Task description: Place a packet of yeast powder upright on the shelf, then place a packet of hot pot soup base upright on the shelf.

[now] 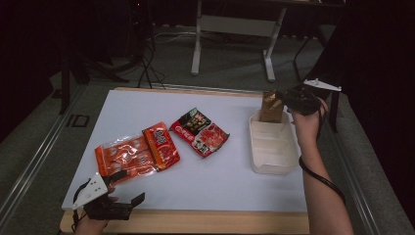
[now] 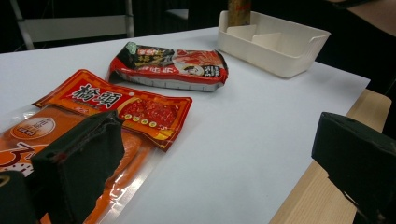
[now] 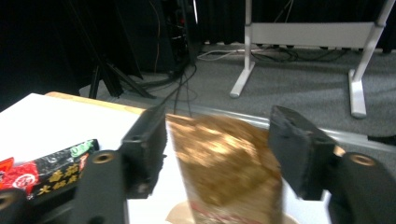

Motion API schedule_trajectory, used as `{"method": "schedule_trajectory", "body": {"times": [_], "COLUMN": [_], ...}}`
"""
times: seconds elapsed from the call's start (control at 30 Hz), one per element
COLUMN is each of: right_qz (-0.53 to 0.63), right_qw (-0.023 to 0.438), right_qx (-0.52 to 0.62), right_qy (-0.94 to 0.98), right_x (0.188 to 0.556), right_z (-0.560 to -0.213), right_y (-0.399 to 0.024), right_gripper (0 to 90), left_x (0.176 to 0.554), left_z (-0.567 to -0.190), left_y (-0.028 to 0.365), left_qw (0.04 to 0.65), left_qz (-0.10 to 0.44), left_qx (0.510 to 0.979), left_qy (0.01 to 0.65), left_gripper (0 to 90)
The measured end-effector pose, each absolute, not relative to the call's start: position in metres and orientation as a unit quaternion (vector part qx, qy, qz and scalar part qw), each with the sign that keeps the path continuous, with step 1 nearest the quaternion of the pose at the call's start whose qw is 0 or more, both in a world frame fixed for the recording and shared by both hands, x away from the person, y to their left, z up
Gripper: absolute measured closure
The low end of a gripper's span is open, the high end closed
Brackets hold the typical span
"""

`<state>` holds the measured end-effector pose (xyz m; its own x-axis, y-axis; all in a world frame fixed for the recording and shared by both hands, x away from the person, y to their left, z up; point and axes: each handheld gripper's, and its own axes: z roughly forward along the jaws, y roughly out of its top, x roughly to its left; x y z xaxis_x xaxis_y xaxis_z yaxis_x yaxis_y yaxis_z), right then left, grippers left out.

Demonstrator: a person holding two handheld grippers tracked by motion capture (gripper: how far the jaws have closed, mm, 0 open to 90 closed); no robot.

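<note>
brown and gold, the snack pouch stands upright in the far end of the cream plastic tray in the high view, its long axis vertical and its top edge up. the right gripper sits at the pouch's top, jaws apart; whether a pad touches the foil i cannot tell from here. the left gripper rests at the near left corner of the white table, jaws spread wide and holding nothing, just beside a glossy orange packet. a red and black packet lies flat between the orange one and the tray.

left gripper view: the two black padded jaws stand far apart over the table edge, nothing between them. the orange packet lies flat, crinkled and shiny; the tray is ribbed inside, with the pouch rising from its far end.

right gripper view: the pouch stands blurred between the jaws, which have just been opening; gaps show on both sides, so nothing is gripped.
</note>
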<state>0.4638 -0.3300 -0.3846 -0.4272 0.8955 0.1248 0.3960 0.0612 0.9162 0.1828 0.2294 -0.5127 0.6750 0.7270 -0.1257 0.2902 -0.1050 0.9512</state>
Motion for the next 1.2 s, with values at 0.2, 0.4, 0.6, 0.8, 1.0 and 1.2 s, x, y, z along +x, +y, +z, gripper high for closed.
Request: {"method": "schedule_trajectory", "body": {"times": [0.2, 0.4, 0.6, 0.8, 1.0, 1.2], "right_qz": [0.514, 0.551, 0.562, 0.572, 0.566, 0.58], "right_qw": [0.257, 0.225, 0.204, 0.173, 0.174, 0.161], "right_qx": [0.456, 0.417, 0.391, 0.362, 0.34, 0.323], "right_qy": [0.68, 0.687, 0.699, 0.715, 0.731, 0.73], "right_x": [0.448, 0.413, 0.391, 0.352, 0.328, 0.302], "right_z": [-0.372, -0.366, -0.371, -0.397, -0.406, -0.412], "right_y": [-0.323, -0.307, -0.295, -0.276, -0.266, -0.261], "right_gripper": [24.5, 13.6, 12.3, 13.7, 13.8, 13.8], "left_x": [0.183, 0.183, 0.185, 0.192, 0.202, 0.215], "left_z": [-0.513, -0.512, -0.511, -0.511, -0.51, -0.509], "left_y": [0.23, 0.228, 0.224, 0.22, 0.213, 0.208], "left_qw": [0.559, 0.557, 0.551, 0.548, 0.526, 0.519], "left_qz": [0.199, 0.198, 0.161, 0.131, 0.118, 0.105], "left_qx": [0.72, 0.72, 0.732, 0.742, 0.762, 0.765], "left_qy": [0.36, 0.363, 0.366, 0.364, 0.358, 0.367], "left_gripper": [1.9, 2.0, 2.0, 2.0, 2.0, 2.1]}}
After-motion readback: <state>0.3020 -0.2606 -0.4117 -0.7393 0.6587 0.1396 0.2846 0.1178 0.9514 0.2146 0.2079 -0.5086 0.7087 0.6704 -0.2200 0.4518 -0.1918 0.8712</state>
